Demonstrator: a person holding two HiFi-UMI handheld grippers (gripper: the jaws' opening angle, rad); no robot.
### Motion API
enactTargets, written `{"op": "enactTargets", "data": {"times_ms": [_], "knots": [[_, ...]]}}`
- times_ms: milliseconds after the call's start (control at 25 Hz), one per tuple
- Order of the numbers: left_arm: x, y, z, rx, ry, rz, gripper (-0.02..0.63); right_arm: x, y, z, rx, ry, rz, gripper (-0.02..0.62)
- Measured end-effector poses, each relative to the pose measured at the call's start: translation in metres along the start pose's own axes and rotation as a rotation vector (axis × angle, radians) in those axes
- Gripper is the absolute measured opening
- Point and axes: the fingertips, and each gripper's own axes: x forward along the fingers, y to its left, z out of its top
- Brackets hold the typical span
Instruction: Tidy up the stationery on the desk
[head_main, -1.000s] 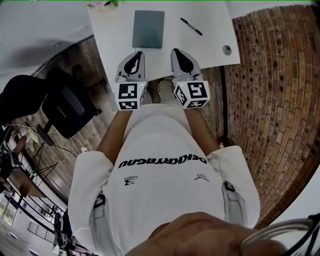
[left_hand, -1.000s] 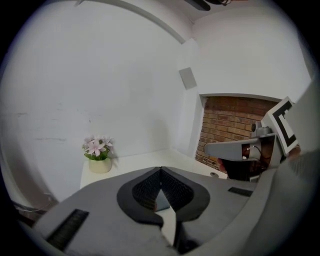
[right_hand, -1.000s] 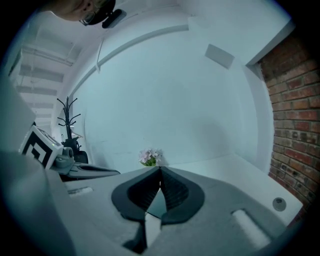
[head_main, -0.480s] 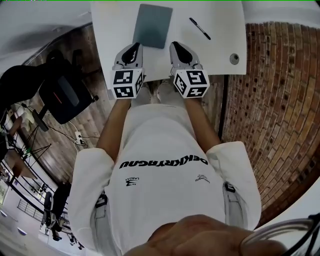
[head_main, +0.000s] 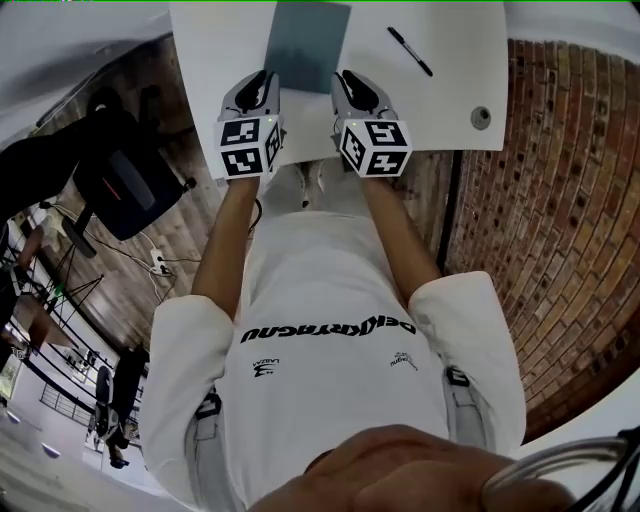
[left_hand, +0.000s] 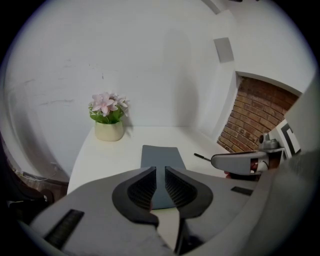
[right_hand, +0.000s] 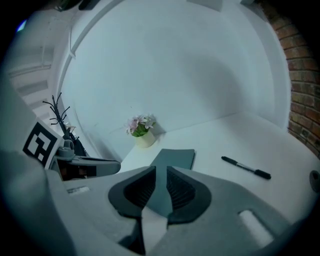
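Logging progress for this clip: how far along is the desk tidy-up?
Nothing looks done: the notebook and pen lie apart on the desk. In hand: nothing; the left tongs and right tongs hover empty, narrowly apart. Left: everything.

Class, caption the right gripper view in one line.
Empty right gripper above a white desk: grey notebook, black pen, potted flowers.

the grey notebook (head_main: 308, 45) and the white desk (head_main: 450, 100) are cut off by the head view's top edge.
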Motion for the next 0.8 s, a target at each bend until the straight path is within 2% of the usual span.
{"op": "enactTargets", "data": {"times_ms": [440, 800], "knots": [[0.052, 0.032, -0.030, -0.025, 0.108, -0.004, 0.063, 0.043, -0.032, -0.038, 0.096, 0.096, -0.065, 0.075], [0.077, 0.047, -0.050, -0.057, 0.175, -0.011, 0.063, 0.062, -0.041, -0.061, 0.158, 0.158, -0.064, 0.089]]}}
